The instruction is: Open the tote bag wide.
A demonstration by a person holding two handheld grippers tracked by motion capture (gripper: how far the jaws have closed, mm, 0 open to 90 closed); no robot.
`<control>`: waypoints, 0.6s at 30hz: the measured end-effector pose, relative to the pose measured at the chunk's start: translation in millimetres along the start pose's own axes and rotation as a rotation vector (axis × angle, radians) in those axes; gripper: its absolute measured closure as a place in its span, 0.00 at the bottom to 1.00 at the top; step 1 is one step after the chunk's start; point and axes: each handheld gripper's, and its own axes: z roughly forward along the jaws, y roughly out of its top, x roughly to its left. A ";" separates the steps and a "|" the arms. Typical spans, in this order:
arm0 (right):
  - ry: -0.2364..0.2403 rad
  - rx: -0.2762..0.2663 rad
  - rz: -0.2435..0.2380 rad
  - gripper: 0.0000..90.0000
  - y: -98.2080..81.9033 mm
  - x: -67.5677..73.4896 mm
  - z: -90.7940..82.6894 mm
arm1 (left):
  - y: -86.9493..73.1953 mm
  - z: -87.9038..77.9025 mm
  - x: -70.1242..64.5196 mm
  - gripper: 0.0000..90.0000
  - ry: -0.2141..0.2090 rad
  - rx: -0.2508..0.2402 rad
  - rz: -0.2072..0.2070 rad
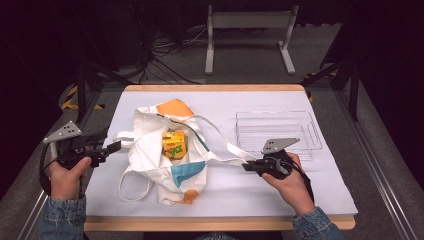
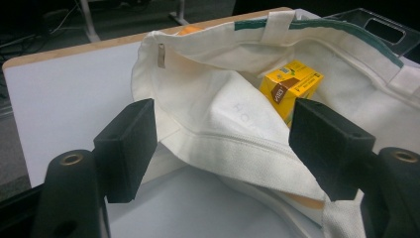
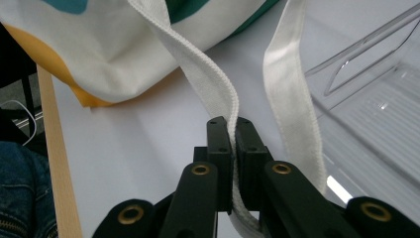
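A white tote bag (image 1: 162,160) with orange and teal patches lies open on the white table mat (image 1: 300,185). Inside it sits a yellow juice carton (image 1: 174,144), seen in the left gripper view as well (image 2: 292,84). My right gripper (image 1: 246,166) is shut on the bag's white strap (image 3: 213,82), pulled out to the right of the bag; the pads pinch the webbing (image 3: 233,144). My left gripper (image 1: 116,147) stands open at the bag's left rim (image 2: 218,144), with the rim lying between its jaws and untouched by the pads.
A clear plastic tray (image 1: 277,131) stands at the back right of the mat, just beyond my right hand. A second strap (image 1: 132,187) loops toward the table's wooden front edge (image 1: 220,222). A white frame (image 1: 247,30) and cables lie on the floor beyond.
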 end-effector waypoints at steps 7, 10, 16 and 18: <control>0.007 0.086 0.015 0.96 -10.0 -1.7 17.2 | -0.3 -1.0 0.8 0.30 0.003 -0.004 -0.003; 0.010 0.126 0.016 0.96 -12.9 -1.9 24.7 | -0.3 -1.4 0.8 0.30 0.002 -0.005 -0.003; 0.022 0.153 0.013 0.96 -14.5 -0.2 31.6 | -0.2 -1.3 1.1 0.30 0.004 -0.003 0.001; 0.025 0.166 0.018 0.96 -15.4 -0.3 33.2 | -0.2 -1.0 0.6 0.30 0.003 -0.003 -0.002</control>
